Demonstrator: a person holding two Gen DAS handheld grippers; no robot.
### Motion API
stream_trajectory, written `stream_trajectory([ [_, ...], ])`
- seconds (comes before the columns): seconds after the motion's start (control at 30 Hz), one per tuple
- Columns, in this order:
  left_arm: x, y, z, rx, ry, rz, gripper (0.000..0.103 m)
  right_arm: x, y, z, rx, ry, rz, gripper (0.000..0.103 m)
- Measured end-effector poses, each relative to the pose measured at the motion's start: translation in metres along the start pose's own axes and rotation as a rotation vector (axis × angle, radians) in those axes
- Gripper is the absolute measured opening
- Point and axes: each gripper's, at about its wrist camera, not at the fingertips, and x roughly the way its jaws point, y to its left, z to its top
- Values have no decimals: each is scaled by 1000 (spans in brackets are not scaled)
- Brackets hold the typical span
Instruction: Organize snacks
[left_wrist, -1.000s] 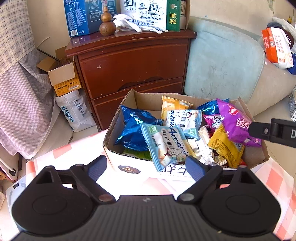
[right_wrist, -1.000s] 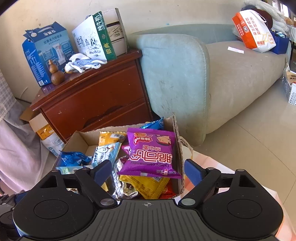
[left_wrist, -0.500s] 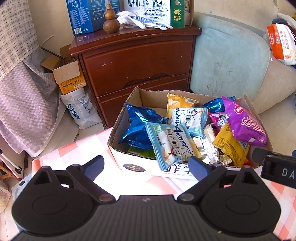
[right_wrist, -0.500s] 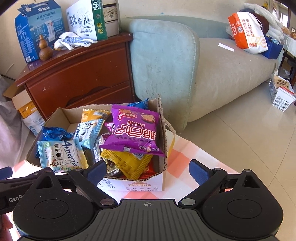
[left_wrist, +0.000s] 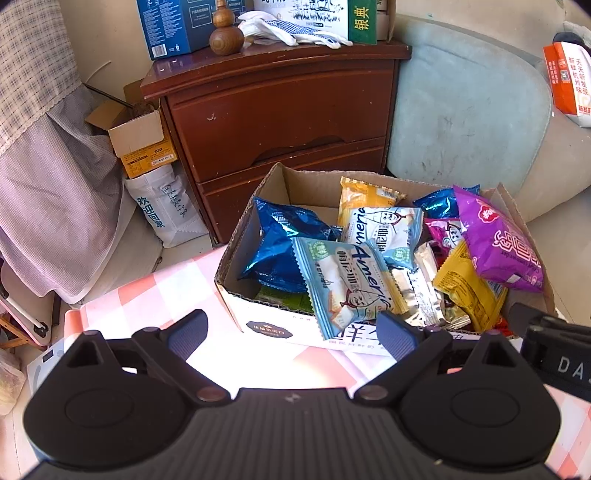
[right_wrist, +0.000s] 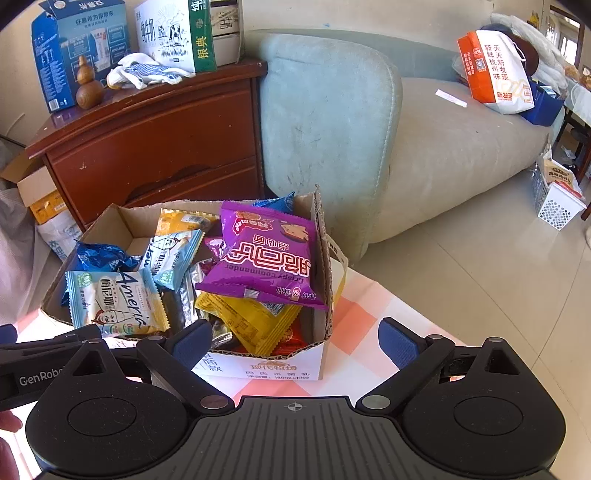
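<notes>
The snack packets are heaped in a cardboard box (left_wrist: 258, 325) on a checked tablecloth (right_wrist: 354, 325), with a purple packet (right_wrist: 266, 254) uppermost at the right. The left gripper (left_wrist: 291, 332) and right gripper (right_wrist: 295, 339) are held wide apart near the box, nothing gripped.
</notes>
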Motion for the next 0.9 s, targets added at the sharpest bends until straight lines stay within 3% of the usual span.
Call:
stream_trajectory([
  [0.9,1,-10,-2,60,3,52,98,2,9,-1,-74,-10,-43,98],
])
